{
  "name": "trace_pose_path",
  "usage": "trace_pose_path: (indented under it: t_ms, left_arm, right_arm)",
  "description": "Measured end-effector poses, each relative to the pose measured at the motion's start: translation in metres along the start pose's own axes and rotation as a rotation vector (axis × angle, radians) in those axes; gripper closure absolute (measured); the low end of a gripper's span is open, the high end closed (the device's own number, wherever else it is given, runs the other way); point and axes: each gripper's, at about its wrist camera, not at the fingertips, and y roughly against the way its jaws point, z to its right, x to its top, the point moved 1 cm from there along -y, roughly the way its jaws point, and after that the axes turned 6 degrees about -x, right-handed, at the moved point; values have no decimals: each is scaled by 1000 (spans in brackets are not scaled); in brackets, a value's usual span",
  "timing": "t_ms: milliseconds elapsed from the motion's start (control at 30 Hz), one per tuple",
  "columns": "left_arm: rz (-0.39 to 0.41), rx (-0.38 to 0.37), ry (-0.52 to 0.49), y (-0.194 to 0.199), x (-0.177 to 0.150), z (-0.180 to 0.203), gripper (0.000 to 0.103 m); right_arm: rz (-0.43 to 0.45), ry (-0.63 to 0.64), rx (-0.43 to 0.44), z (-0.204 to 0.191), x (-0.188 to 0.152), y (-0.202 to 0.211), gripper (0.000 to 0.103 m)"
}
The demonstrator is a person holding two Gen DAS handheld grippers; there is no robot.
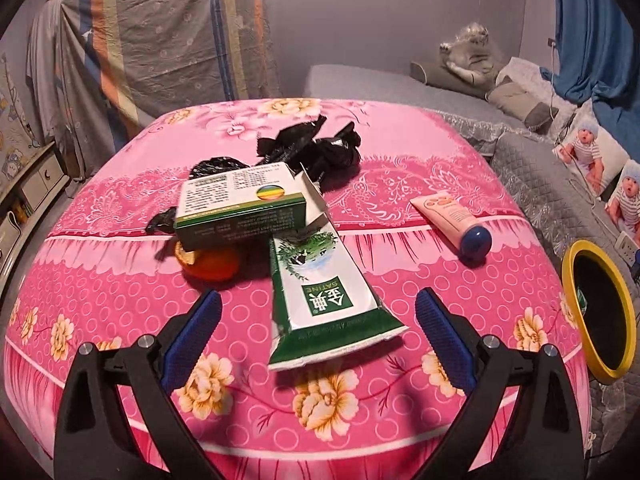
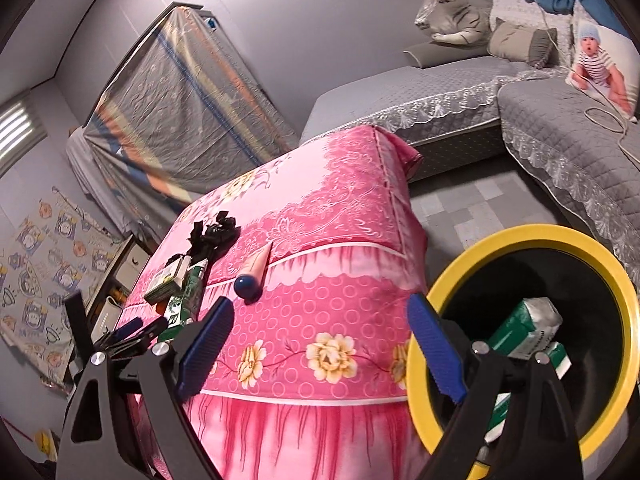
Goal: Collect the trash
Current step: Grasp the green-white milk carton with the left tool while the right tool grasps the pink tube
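On the pink cloth (image 1: 400, 280), going from the left, an orange fruit (image 1: 212, 266) is seen under a green-and-white box (image 1: 240, 210), which rests tilted across it and across the far end of a flattened green carton (image 1: 324, 300); black wrappers (image 1: 312, 148) lie just beyond, at the far side; a pink tube (image 1: 452, 220) with a blue cap is set well apart to the right, cap toward the near edge; the yellow-rimmed bin (image 1: 624, 308) stands off the right edge of the table. The left gripper (image 1: 318, 340) is held spread wide, nothing pinched, and the carton's near end lies between its fingers without being touched by either pad; the carton's long axis runs near to far, almost along the line the gripper points, leaning slightly left at the far end, so it is judged that the carton can be closed on across its width with little turning. The right gripper (image 2: 320, 344) is likewise spread and empty; it is held over the near right corner of the table, its right finger in front of the bin, where a green-and-white pack (image 2: 528, 332) is already lying. The left hand is much the nearer to the carton; the tube (image 2: 252, 276) is judged to lie closer to the right one.
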Motion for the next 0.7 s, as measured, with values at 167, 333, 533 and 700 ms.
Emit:
trace_pose_path:
  t_ms: [167,333,533,700]
  left_arm:
    - [-38,17,-18,-20,1,4,10]
    - [-81,31,-6,-38,1,0,10]
    - [-103,16,26,-47,4,-9,31]
    - [-103,16,20,-47,2,-9,37]
  right_arm:
    - [-17,14,13,-4,0,-8,18]
    - [-21,24,27,-8,0,-12,18]
    - [-29,35,30,-12,-1,-17,18]
    - [-47,64,46,-24,-2,-21,18]
